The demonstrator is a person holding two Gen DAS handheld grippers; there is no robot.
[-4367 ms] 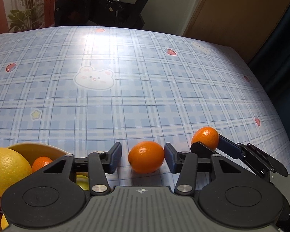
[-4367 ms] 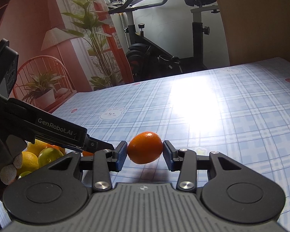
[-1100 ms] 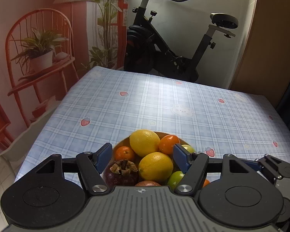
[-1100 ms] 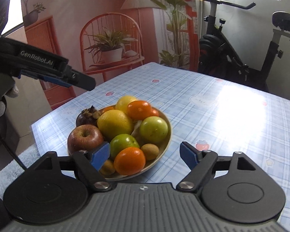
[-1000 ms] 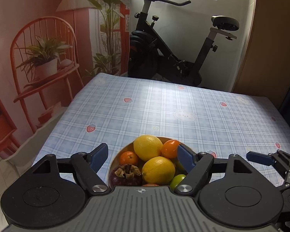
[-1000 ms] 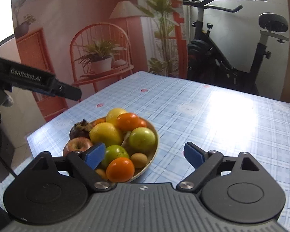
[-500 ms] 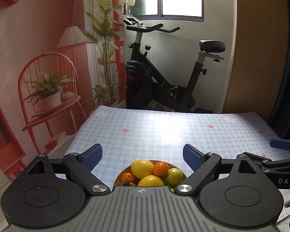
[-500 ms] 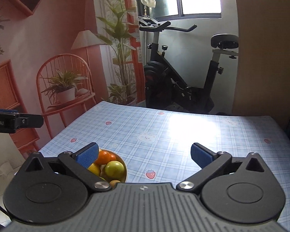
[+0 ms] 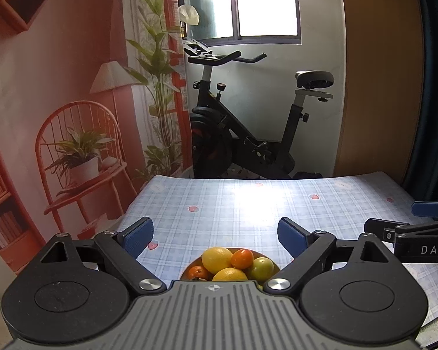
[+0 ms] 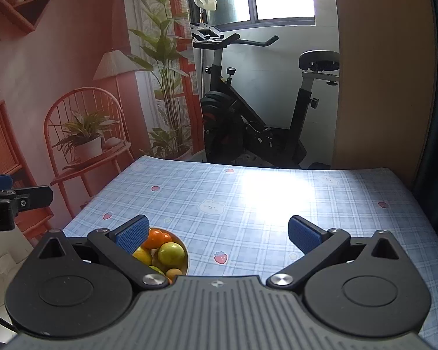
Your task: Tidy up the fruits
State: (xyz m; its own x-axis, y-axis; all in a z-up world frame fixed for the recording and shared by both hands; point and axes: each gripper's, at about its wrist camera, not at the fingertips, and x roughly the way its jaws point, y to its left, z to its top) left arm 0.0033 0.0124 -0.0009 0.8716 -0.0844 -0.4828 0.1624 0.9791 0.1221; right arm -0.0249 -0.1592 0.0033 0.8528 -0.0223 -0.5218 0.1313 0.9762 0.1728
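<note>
The left hand-held gripper (image 9: 215,234) hangs above the desk (image 9: 248,204) with its blue pads spread wide apart and nothing between them. The right hand-held gripper (image 10: 217,234) is likewise spread wide and empty. The fruits sit piled in a bowl (image 10: 185,252) at the near left part of the desk: two lemons (image 9: 216,259), an orange (image 9: 242,258), a green fruit (image 9: 261,268) and a smaller orange (image 9: 198,272). An exercise bike (image 9: 248,134) stands beyond the desk's far edge.

Lemons (image 9: 217,257), oranges (image 9: 242,258) and green fruit (image 9: 261,267) are being held, heaped, in a bowl (image 10: 185,255) lying near the checked tabletop's (image 9: 248,204) near edge.
</note>
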